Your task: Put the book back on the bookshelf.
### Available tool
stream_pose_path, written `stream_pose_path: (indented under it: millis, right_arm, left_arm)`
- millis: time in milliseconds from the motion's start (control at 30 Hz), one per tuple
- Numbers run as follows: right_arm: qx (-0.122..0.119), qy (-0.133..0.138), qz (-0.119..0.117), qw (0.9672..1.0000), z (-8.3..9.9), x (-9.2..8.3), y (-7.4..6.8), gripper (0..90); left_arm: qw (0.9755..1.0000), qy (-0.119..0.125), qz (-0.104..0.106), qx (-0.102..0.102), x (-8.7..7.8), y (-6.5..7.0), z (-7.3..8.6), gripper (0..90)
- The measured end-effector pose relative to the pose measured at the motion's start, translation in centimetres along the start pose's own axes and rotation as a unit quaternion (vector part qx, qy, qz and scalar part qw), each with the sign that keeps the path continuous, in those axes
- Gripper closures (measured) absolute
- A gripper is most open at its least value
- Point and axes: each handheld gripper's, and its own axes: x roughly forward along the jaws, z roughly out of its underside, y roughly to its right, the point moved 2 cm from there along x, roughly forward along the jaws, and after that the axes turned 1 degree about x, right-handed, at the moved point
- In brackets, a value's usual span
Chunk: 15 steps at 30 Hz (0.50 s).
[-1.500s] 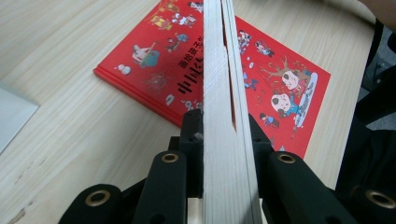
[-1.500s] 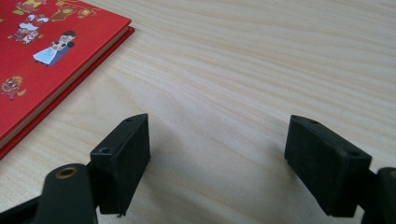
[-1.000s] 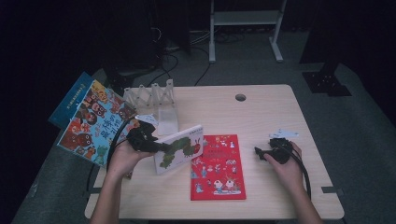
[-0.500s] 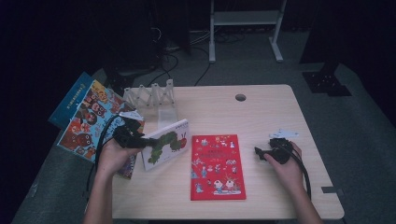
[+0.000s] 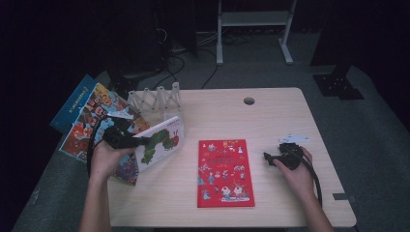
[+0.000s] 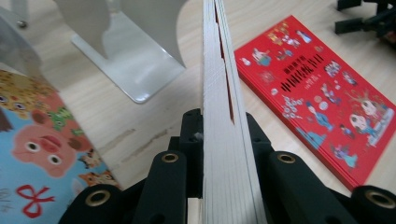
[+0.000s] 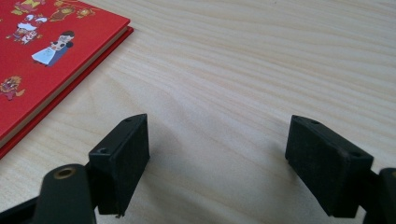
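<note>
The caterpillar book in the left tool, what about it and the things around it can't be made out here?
- Caterpillar book: its cover lettering is too small in the high view; the left gripper view shows just its page edges.
- Red book: title too small from above; cut off by the frame edge in the right gripper view.
- Picture books at the table's left: partly covered by the left tool and hand.

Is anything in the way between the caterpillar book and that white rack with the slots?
Nothing visible blocks it. The left tool is shut on the caterpillar book, which is tilted up off the table. The white book rack stands just behind it, with bare wood between. The red book lies off to the other side.
</note>
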Motion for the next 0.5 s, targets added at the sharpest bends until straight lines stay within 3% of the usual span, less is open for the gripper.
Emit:
stream_pose_path:
  millis: [500]
  right_arm:
    - [0.000,0.000,0.000,1.0000,0.0,0.0,0.0,20.5]
  left_arm:
    - [0.9987,0.029,-0.041,-0.011,1.9,-1.6,-1.5,75.1]
